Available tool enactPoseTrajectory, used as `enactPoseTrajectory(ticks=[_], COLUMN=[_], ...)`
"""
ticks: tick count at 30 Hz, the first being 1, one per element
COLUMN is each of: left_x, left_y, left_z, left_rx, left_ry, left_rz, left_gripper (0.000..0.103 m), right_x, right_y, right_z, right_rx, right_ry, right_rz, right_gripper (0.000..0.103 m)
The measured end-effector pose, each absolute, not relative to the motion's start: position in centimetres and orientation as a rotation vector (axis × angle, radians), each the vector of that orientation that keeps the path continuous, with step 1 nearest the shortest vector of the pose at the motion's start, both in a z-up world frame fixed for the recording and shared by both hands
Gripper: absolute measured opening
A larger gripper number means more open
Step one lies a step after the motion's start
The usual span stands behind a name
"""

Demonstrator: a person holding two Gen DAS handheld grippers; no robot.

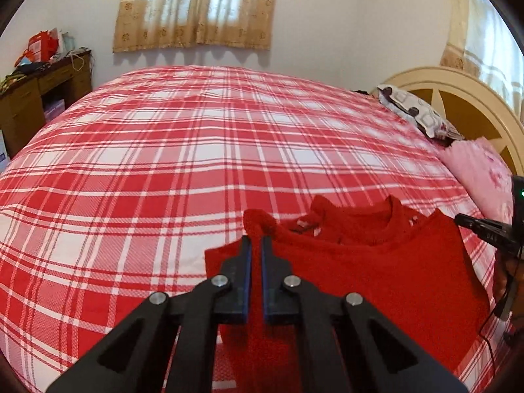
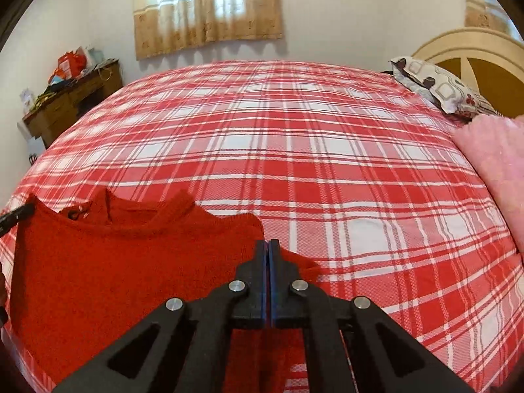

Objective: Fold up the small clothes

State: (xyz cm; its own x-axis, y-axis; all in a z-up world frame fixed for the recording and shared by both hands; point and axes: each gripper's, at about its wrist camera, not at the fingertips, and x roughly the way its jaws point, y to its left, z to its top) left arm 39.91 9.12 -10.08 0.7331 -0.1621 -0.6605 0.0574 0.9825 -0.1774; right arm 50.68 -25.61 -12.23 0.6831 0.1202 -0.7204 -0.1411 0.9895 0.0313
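Observation:
A small red knitted sweater (image 1: 376, 278) is stretched between my two grippers above the red-and-white plaid bed cover (image 1: 196, 150). My left gripper (image 1: 257, 240) is shut on the sweater's left shoulder, with fabric pinched between its blue-padded fingers. In the right wrist view the sweater (image 2: 114, 268) hangs to the left, and my right gripper (image 2: 270, 244) is shut on its right shoulder. The neck opening faces away from me. The right gripper's tip (image 1: 475, 226) shows at the left view's right edge; the left gripper's tip (image 2: 16, 216) shows at the right view's left edge.
A pink pillow (image 2: 494, 160) and a patterned pillow (image 2: 435, 88) lie against the cream headboard (image 1: 458, 98) on the right. A cluttered wooden desk (image 1: 39, 88) stands beyond the bed's far left corner. A curtained window (image 1: 196, 6) is on the far wall.

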Motion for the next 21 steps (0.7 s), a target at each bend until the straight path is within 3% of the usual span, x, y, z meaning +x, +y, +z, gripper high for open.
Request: enactPoseTrajectory(ticks=[10, 11, 12, 14, 16, 17, 18, 21], left_x=[41.2, 41.4, 41.4, 41.2, 41.1, 41.0, 41.0, 40.9], left_y=[7.8, 7.9, 8.0, 8.1, 8.0, 8.0, 8.0, 7.9], left_z=[-12.9, -13.2, -13.3, -13.4, -13.4, -13.4, -13.4, -13.3], left_rx=[-0.107, -0.11, -0.113, -0.116, -0.109, -0.113, -0.114, -0.115], left_ry=[0.819, 0.827, 0.83, 0.829, 0.827, 0.827, 0.827, 0.827], left_rz=[-0.087, -0.084, -0.081, -0.084, -0.083, -0.085, -0.085, -0.087], left_gripper=[0.005, 0.005, 0.005, 0.005, 0.005, 0.005, 0.005, 0.005], right_x=[52.0, 52.0, 52.0, 52.1, 52.5, 52.6, 52.7, 52.2], right_y=[-26.4, -26.3, -26.3, -26.0, -25.8, -25.4, -25.0, -24.8], right_z=[-14.4, -14.4, -14.4, -14.6, -15.1, -15.4, -15.7, -15.1], right_rx=[0.1, 0.097, 0.088, 0.086, 0.098, 0.066, 0.023, -0.008], right_ry=[0.911, 0.917, 0.917, 0.928, 0.952, 0.964, 0.977, 0.939], right_rz=[0.217, 0.224, 0.224, 0.238, 0.267, 0.249, 0.222, 0.199], right_gripper=[0.002, 0.007, 0.023, 0.039, 0.039, 0.032, 0.004, 0.004])
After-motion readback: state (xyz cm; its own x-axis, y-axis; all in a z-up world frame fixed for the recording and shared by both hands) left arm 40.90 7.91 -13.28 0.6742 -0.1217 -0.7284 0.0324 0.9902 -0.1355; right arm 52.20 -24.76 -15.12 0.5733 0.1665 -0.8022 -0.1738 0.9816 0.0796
